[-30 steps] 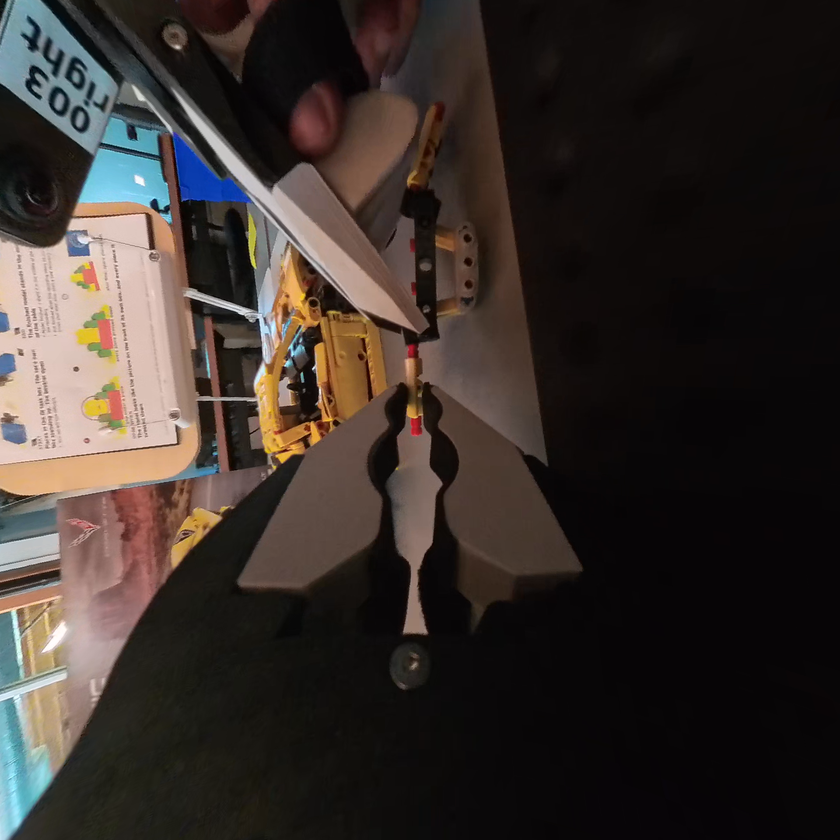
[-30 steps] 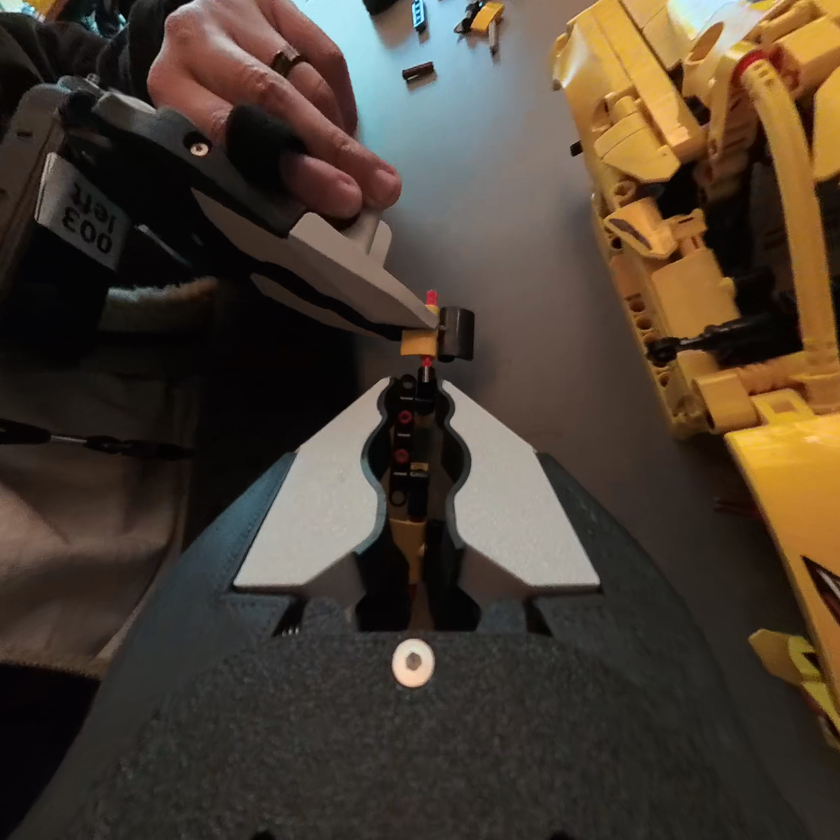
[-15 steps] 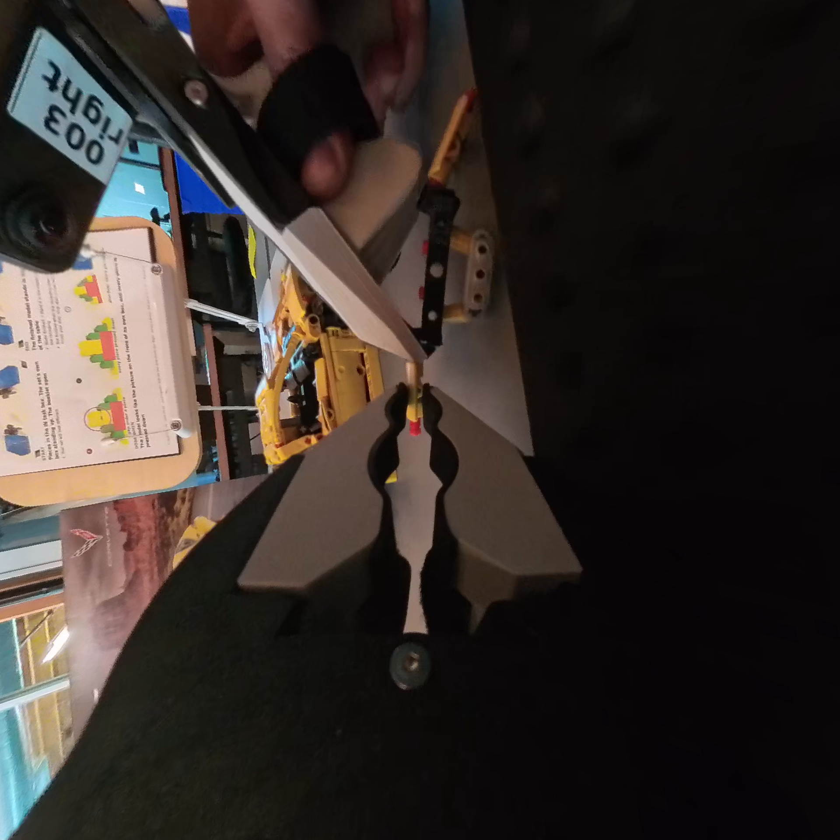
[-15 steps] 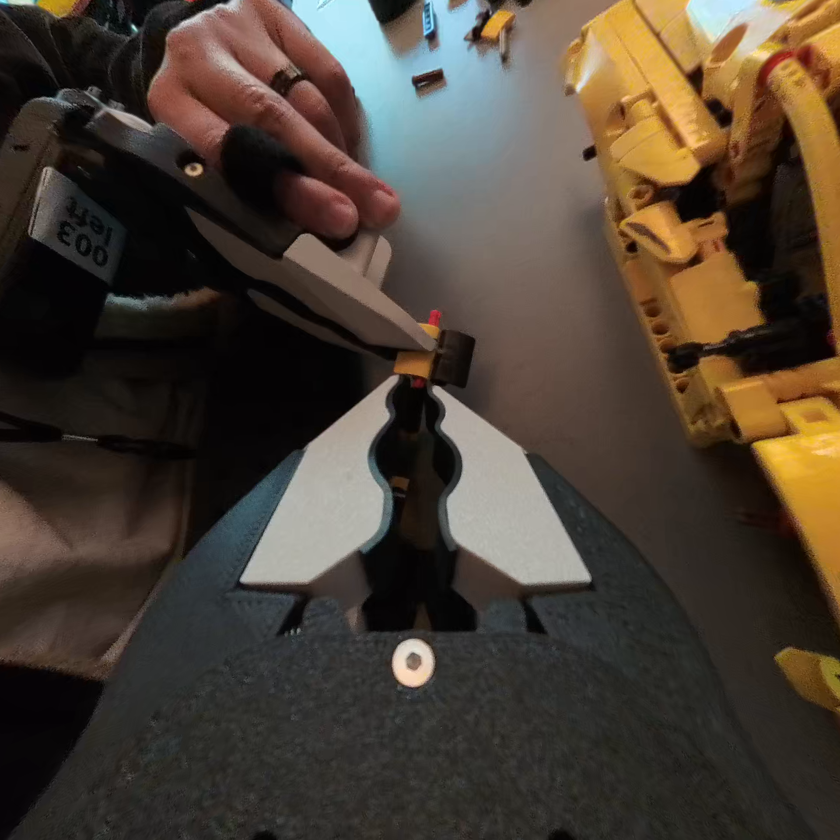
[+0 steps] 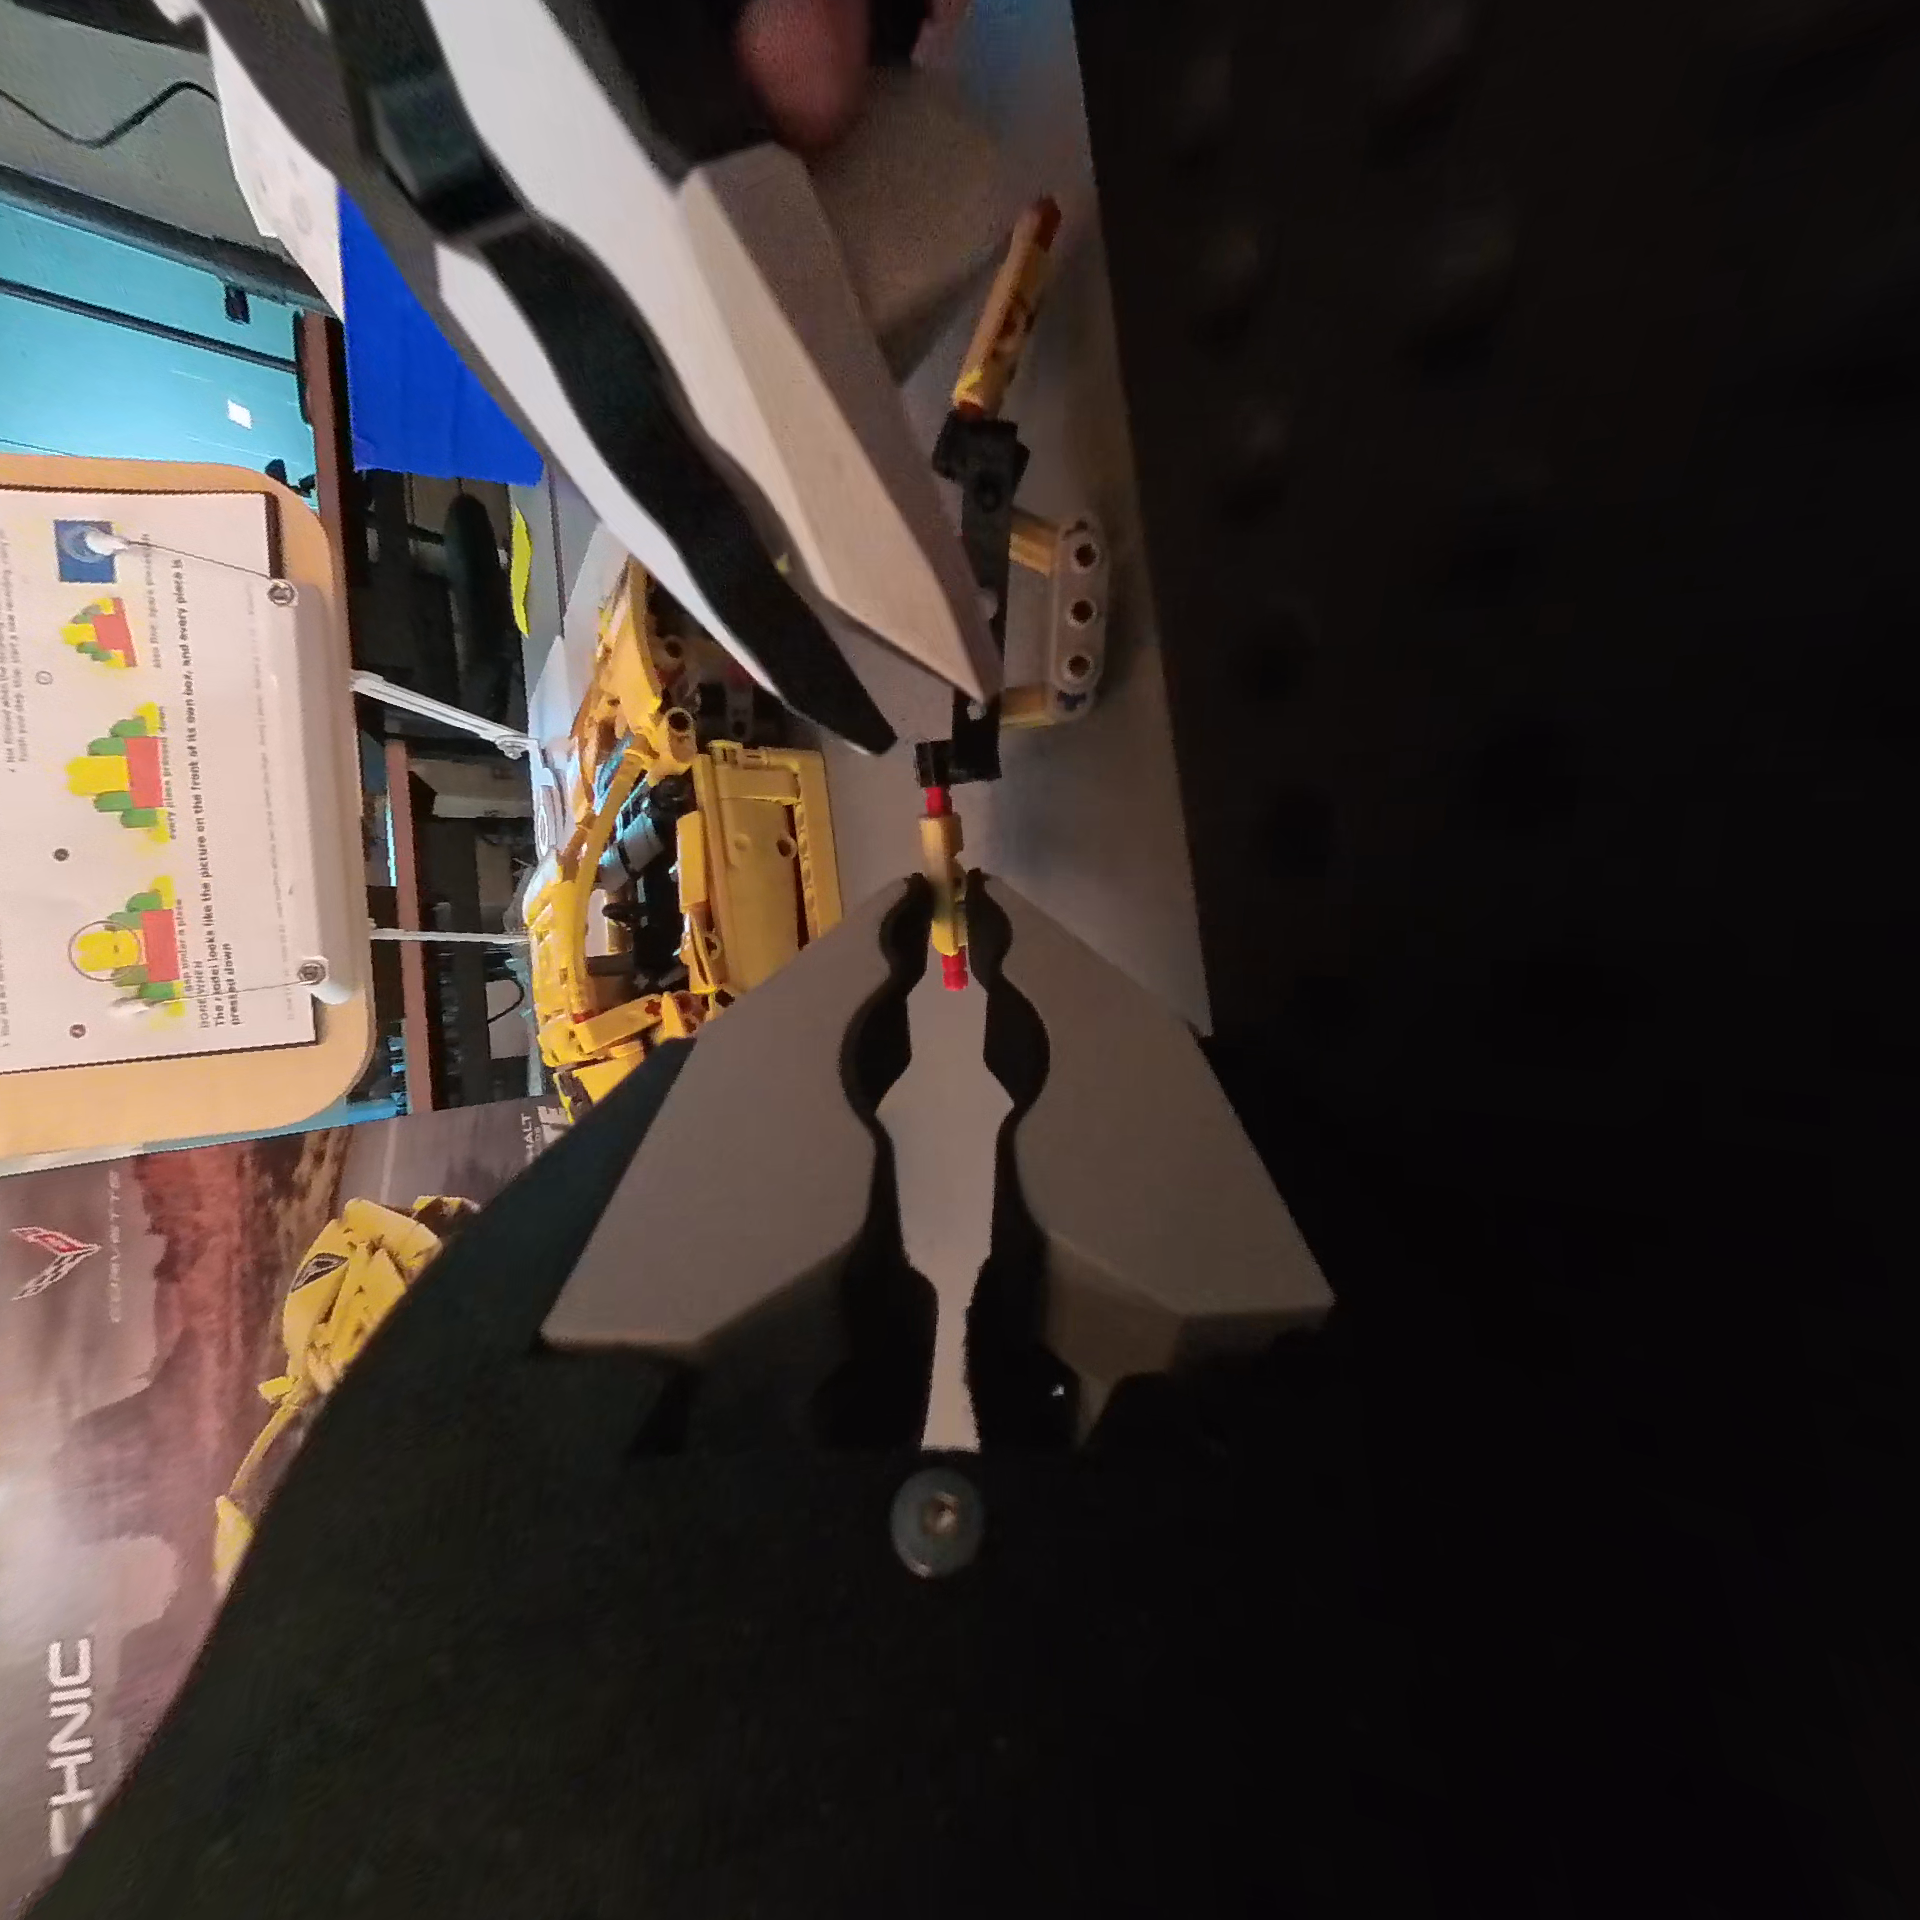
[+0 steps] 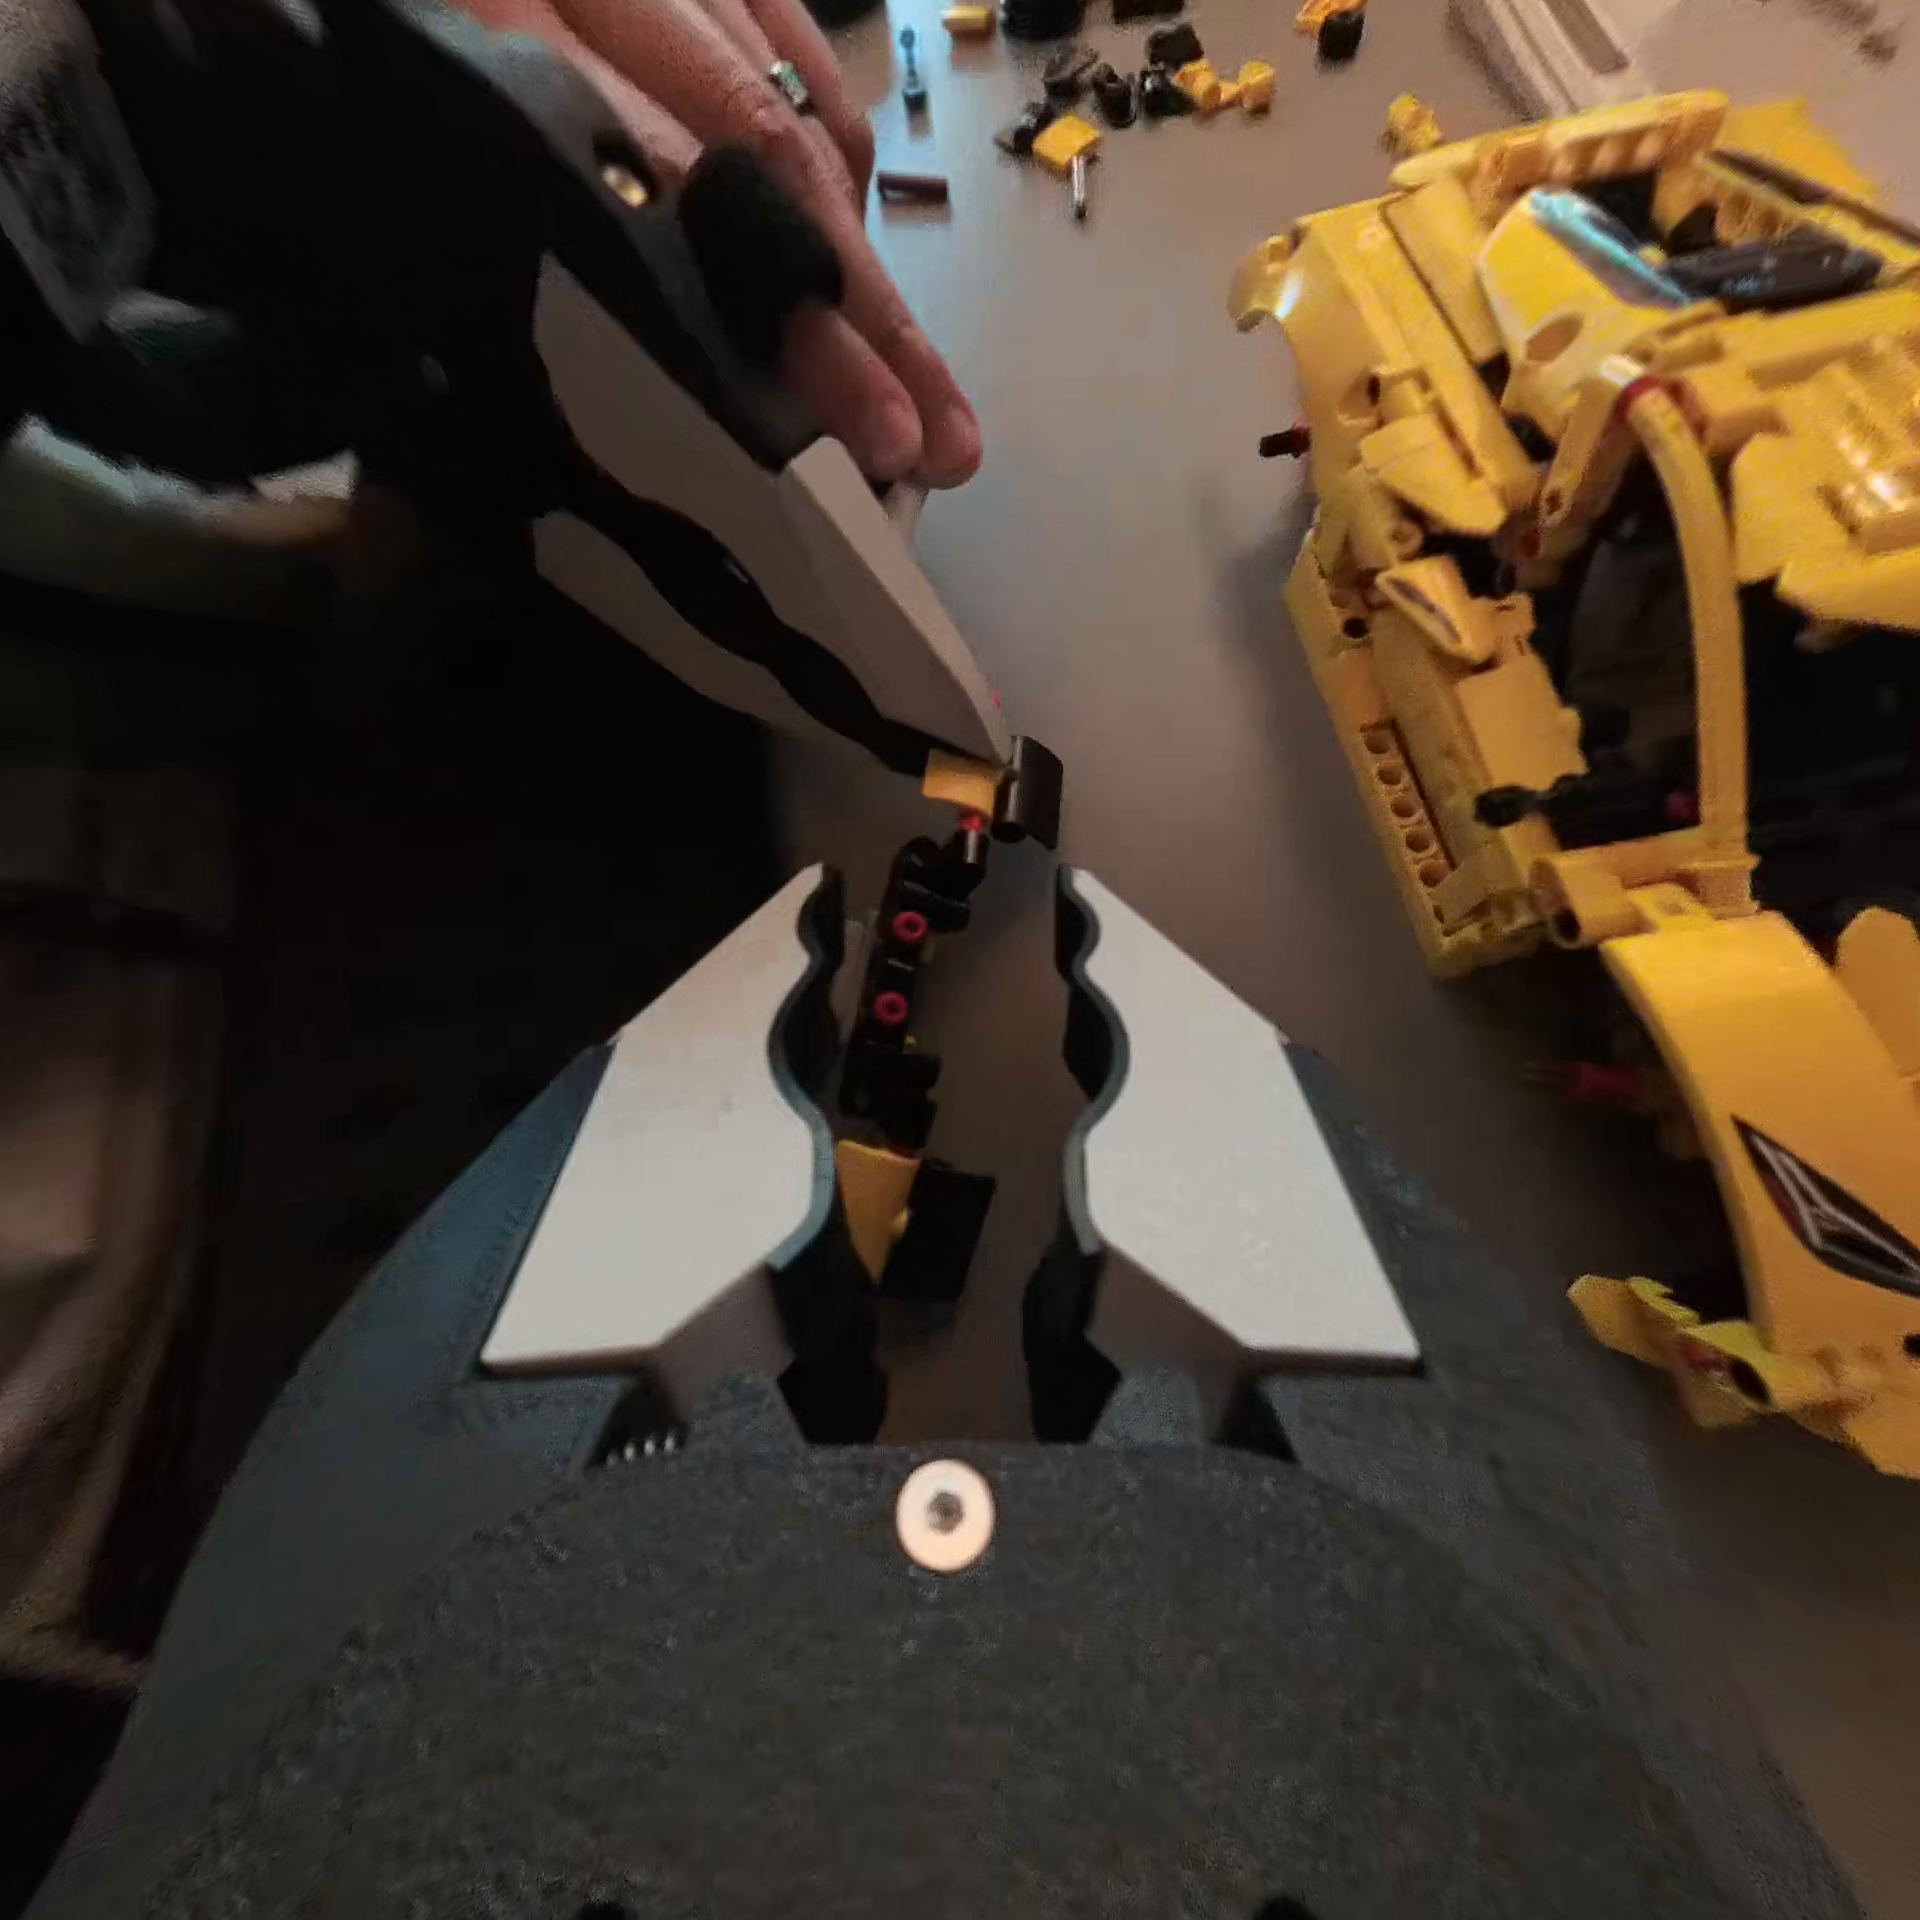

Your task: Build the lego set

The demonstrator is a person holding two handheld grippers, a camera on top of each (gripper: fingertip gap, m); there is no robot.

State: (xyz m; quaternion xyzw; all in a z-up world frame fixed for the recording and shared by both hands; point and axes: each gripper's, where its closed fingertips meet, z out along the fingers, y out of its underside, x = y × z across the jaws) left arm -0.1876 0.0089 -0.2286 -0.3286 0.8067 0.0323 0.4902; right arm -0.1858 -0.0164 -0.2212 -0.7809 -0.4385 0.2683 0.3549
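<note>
My left gripper (image 5: 943, 883) is shut on a small yellow connector (image 5: 945, 904) with a red axle through it. It also shows in the right wrist view (image 6: 992, 748), pinching that connector (image 6: 956, 779) next to a black piece (image 6: 1031, 792). The red axle meets the end of a black beam assembly (image 6: 904, 997) with red pins and a yellow rear part. That assembly lies between the spread jaws of my right gripper (image 6: 940, 873), against its left finger. In the left wrist view the assembly (image 5: 982, 520) carries a pale three-hole beam (image 5: 1075, 613).
A large yellow car model (image 6: 1558, 623) stands on the dark table (image 6: 1143, 520) to the right; it also shows in the left wrist view (image 5: 707, 862). Several loose parts (image 6: 1122, 94) lie at the far edge. The set's box (image 5: 156, 1351) and a picture board (image 5: 156, 779) stand behind. My left and right fingertips are right by each other.
My right gripper's jaws have opened off the black beam assembly, which they gripped before. The assembly's end and the left gripper's red axle came together. Both views shifted slightly.
</note>
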